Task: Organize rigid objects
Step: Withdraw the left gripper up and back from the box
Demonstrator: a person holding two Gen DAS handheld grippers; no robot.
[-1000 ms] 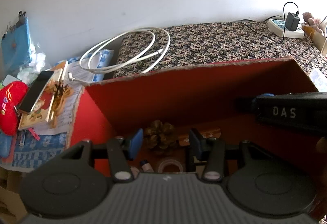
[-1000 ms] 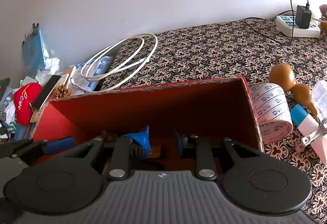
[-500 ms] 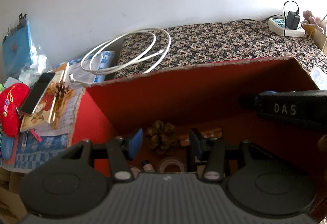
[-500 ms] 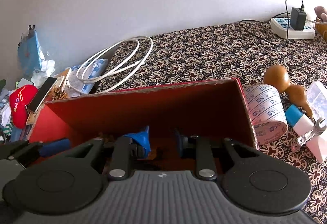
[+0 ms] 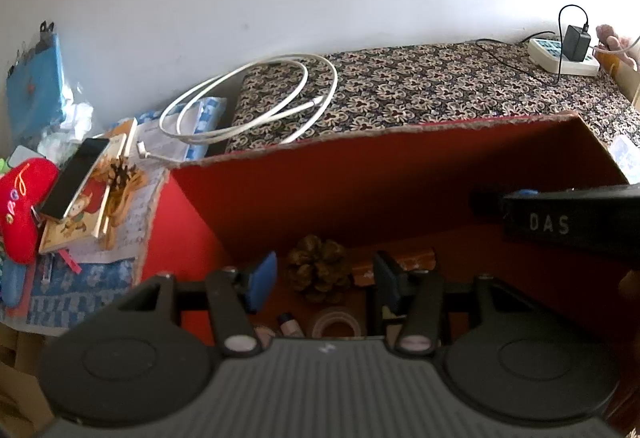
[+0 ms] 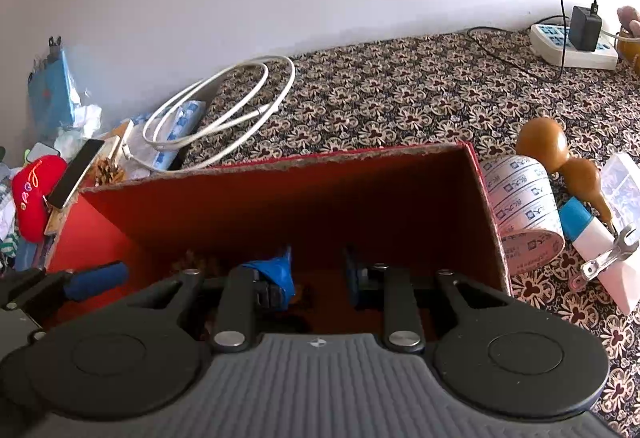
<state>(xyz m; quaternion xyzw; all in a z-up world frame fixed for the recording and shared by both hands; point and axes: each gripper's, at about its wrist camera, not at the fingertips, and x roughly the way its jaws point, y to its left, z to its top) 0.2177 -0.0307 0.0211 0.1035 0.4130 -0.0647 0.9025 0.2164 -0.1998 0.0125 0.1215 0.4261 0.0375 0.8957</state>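
A red cardboard box (image 5: pixel 400 178) stands open on the patterned cloth and also shows in the right wrist view (image 6: pixel 280 198). Inside it lie a pine cone (image 5: pixel 318 270), a roll of clear tape (image 5: pixel 336 324), a small bottle (image 5: pixel 288 324) and an orange-brown piece (image 5: pixel 416 262). My left gripper (image 5: pixel 322 278) is open and empty, above the box's inside near the pine cone. My right gripper (image 6: pixel 318 274) is open and empty over the box's right half; it shows in the left wrist view (image 5: pixel 560 222) as a black bar.
Right of the box lie a white tape roll (image 6: pixel 524 206), a brown gourd (image 6: pixel 560 158), a blue-capped white tube (image 6: pixel 596 242) with a metal clip (image 6: pixel 608 258). A white cable coil (image 6: pixel 224 110) and power strip (image 6: pixel 572 50) lie behind. Left are a phone (image 5: pixel 76 178), books, a red plush (image 5: pixel 20 206).
Both views have shifted slightly, with the right gripper drawn back a little from the box. Both grippers stay open and nothing in the box has moved.
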